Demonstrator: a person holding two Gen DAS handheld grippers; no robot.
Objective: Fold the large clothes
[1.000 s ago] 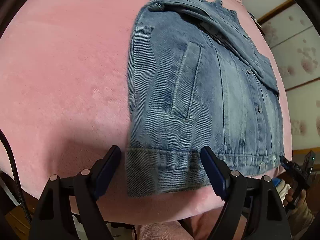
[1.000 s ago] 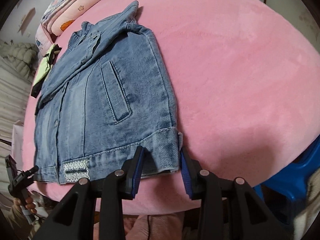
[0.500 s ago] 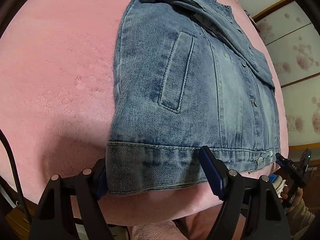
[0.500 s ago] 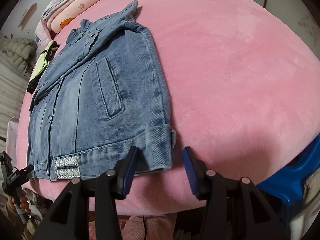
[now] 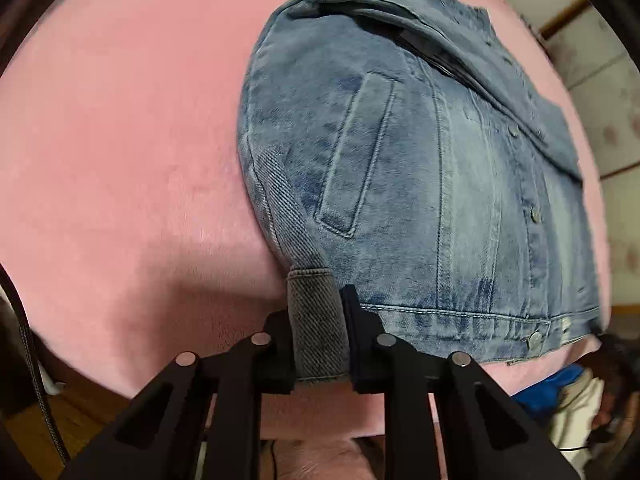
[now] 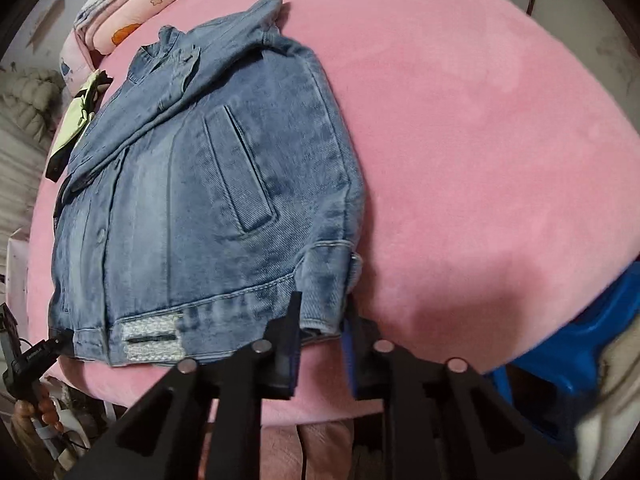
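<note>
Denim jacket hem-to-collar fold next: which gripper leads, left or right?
Both together, left slightly ahead. The left gripper is clamped on the bunched hem corner of the denim jacket. The right gripper also pinches its hem corner, but with less fabric between the fingers, so that grip looks shallower.

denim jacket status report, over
Left gripper shut on hem corner. Right gripper shut on opposite hem corner. Denim jacket flat on pink blanket, sleeves folded in. Nothing blocking.
</note>
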